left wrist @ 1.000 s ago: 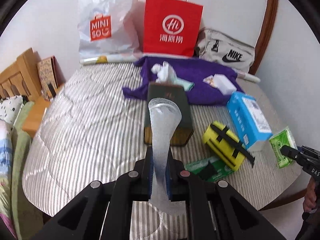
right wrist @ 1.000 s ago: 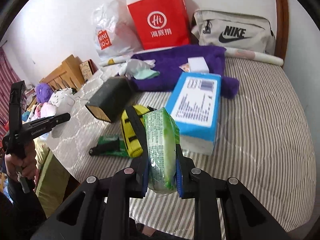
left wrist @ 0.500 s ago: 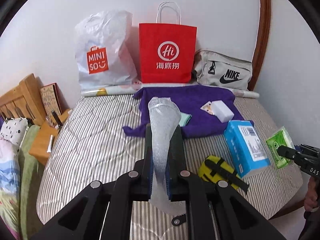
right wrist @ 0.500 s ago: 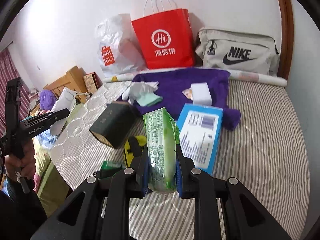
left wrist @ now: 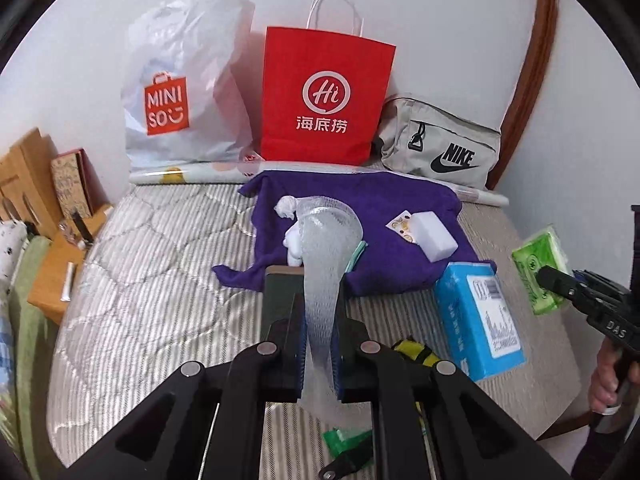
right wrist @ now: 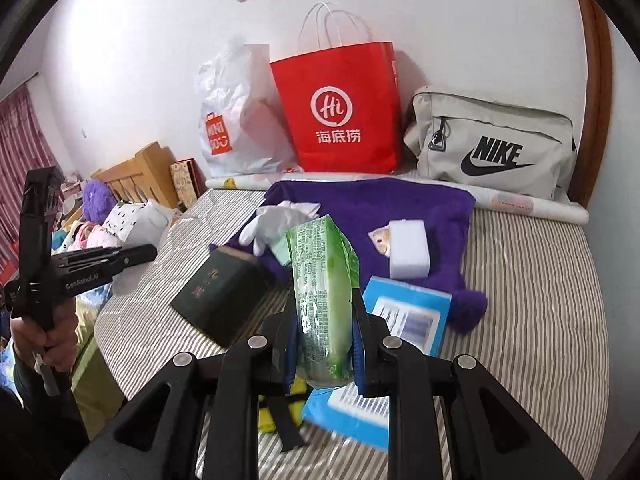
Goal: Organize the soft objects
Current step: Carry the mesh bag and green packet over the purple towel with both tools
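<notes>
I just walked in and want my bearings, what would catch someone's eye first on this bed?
The red Haidilao paper bag stands against the wall at the head of the bed, between the white Miniso plastic bag and the grey Nike pouch. Up close, the left gripper pinches a white mesh foam sleeve, and the right gripper clamps a green tissue pack.

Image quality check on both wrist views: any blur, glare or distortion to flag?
Left wrist: strong fisheye bending, black corners, sharp overall; mild sheen on the white plastic bag; left tool clamps the foam net sleeve. Right wrist: same distortion; blue tissue box smeared near the bottom edge; green tissue pack in the right tool readable.
</notes>
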{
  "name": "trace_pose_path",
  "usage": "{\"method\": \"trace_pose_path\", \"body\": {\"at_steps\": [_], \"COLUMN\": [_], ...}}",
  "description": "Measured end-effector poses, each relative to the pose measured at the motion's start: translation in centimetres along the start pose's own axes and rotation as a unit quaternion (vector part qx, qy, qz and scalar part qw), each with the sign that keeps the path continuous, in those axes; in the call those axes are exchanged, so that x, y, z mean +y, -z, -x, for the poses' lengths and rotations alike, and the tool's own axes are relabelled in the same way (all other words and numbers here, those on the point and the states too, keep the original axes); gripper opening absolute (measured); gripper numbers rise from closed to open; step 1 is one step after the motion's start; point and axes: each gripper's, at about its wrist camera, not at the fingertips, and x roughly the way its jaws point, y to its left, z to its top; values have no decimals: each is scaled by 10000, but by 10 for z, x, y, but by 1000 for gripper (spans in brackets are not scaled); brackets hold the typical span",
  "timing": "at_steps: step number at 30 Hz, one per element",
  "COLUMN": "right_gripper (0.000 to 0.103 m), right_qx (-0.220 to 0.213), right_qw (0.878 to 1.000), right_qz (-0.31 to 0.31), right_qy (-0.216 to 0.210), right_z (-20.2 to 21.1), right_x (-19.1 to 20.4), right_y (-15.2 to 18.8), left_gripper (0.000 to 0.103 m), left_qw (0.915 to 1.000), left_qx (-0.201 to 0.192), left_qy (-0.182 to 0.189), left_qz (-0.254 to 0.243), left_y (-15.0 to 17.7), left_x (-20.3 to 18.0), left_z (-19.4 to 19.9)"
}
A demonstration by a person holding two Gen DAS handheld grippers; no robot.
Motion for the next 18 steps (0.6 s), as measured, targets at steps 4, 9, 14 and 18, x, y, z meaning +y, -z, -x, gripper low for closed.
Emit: {"method": "trace_pose_path", "body": {"at_steps": [4, 9, 14, 18], "right_gripper": [22, 22, 22, 22], "right_qx": [92, 224, 319, 401], "right_qw": [9999, 9992, 9983, 9976], "right_qz": [85, 247, 308, 280], "right_qy": [66, 232, 382, 490], "right_z": [-21, -53, -81, -99], "right_x": [-7, -20, -36, -50], "right_y": [-18, -41, -57, -66], "left_gripper": [10, 10, 10, 10], "left_qw": [9996, 9990, 9979, 9969], "left_qx": [177, 322, 461, 573], "left_qy": [187, 212, 279, 337], "left_qz": [115, 245, 357, 429], "left_y": [-17, -40, -61, -72], "left_x": [5, 12, 18, 21], "left_z": [-20, -45, -74, -94]}}
